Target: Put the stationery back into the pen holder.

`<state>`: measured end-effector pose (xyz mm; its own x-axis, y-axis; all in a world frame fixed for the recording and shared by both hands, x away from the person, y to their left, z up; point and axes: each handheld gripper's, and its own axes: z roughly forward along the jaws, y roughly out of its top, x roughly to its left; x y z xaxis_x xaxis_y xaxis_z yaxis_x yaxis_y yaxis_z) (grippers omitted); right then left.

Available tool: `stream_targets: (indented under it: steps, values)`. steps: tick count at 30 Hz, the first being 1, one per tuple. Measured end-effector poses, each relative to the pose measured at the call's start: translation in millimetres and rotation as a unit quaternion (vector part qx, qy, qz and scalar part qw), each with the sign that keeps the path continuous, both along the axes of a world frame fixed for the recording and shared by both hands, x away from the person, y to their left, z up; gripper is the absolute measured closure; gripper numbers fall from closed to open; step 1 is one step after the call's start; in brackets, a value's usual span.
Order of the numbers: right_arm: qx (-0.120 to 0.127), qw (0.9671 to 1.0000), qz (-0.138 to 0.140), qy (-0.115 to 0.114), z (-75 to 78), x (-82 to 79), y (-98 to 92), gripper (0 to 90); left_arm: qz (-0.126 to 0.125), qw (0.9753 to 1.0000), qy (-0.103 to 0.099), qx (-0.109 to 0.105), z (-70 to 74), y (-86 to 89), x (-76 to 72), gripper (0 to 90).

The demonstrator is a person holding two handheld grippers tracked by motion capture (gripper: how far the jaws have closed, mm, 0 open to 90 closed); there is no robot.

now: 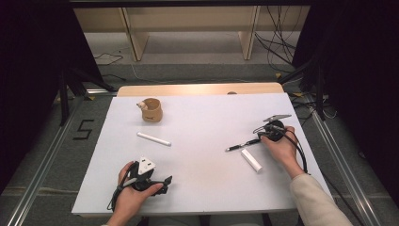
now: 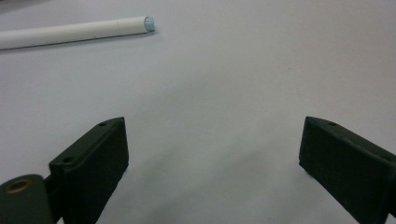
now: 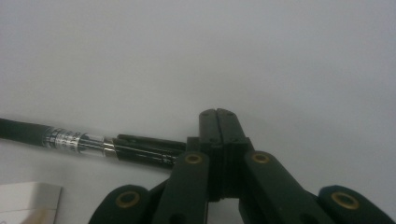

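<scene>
Because the right gripper [image 1: 258,140] is clenched on only the pen's [image 1: 240,145] end near the desk's right edge, it could be levered loose; the left gripper [image 1: 164,184] lies released.

Cup [image 1: 152,110] near the table's [image 1: 211,179] far left corner, a tube [image 1: 154,139] just before it; pen [image 1: 242,144] and second tube [image 1: 251,160] toward the right edge, the pen behind

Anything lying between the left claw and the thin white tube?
Nothing: bare white table separates the open left claw from the thin white tube, seen in the left gripper view.
</scene>
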<state>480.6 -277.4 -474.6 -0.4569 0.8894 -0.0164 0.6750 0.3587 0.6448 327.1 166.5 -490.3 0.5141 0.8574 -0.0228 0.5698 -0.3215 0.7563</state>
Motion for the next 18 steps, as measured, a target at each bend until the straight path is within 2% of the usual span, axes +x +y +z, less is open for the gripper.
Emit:
stream_targets:
  steps: [18]
  values:
    - [-0.014, 0.9998, -0.008, 0.014, -1.5, -4.7, -0.2, 90.0, 0.002, 1.0, -0.002, -0.002, 0.5, 0.4, -0.5, 7.9]
